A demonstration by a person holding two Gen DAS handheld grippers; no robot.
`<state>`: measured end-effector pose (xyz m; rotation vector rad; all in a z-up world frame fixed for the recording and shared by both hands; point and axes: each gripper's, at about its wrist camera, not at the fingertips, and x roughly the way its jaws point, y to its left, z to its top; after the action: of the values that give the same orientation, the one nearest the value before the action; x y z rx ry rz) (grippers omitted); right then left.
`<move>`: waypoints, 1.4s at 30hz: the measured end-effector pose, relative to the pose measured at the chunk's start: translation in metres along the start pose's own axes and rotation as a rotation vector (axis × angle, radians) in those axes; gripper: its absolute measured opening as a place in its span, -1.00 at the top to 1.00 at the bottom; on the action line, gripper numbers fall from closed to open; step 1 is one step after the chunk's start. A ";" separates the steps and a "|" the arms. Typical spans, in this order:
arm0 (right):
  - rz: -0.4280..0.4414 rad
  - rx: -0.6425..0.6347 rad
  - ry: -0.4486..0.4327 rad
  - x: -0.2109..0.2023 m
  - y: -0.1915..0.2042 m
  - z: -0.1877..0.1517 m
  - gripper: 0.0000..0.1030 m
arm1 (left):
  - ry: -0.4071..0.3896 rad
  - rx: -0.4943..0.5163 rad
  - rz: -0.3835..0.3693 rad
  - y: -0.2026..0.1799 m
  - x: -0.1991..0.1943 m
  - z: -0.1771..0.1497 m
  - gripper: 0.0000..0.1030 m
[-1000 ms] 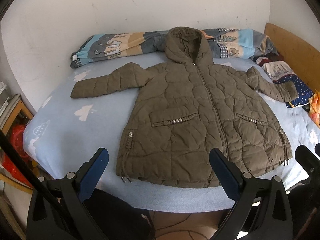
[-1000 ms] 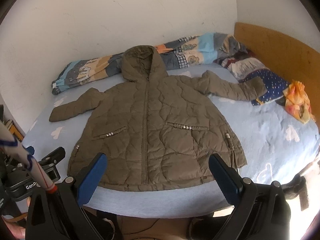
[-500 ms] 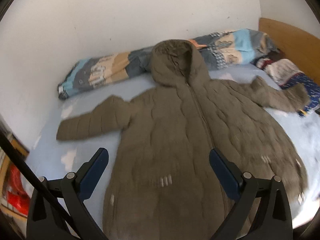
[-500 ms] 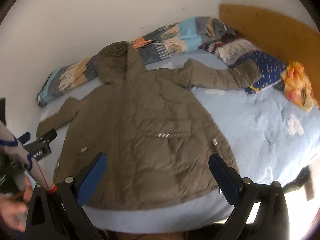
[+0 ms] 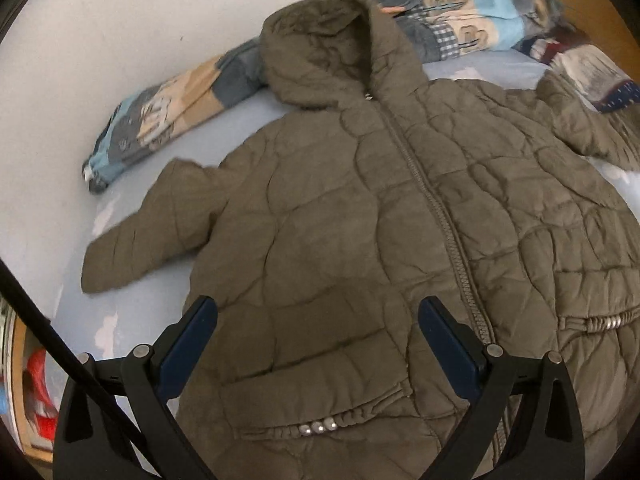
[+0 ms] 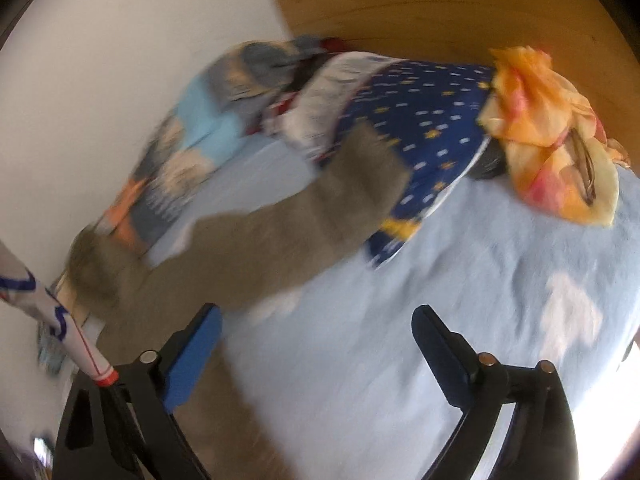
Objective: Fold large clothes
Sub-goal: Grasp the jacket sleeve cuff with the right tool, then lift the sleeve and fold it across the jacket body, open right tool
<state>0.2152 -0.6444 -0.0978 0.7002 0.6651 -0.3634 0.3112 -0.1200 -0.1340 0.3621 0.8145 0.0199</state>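
Where the olive coat [image 5: 360, 220] lies: pale-blue bedsheet [image 6: 460, 300], white wall [image 5: 120, 40]; both tongs apart.

A bed [image 5: 248, 120] in pale blue cloud-print sheet stands against a white wall [image 5: 120, 32], wooden headboard [image 6: 440, 4] alongside, daylight lower right.

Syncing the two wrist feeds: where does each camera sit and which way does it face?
Left wrist: on the left gripper, looking down over the olive hooded jacket on the bed; both open fingers show.
Right wrist: on the right gripper, jaws just closing slightly, nothing between; aimed at the jacket's sleeve and orange cloth; blurred.
Shared: the jacket, bed, patterned quilt.
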 end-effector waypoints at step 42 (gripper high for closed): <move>0.167 -0.055 -0.307 -0.075 0.112 0.111 0.74 | 0.166 -0.082 0.008 0.025 0.050 -0.024 -0.95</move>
<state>0.2663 -0.6343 0.0687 0.6264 0.3218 -0.2895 0.3314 -0.0816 -0.1759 0.2893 0.9732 0.0917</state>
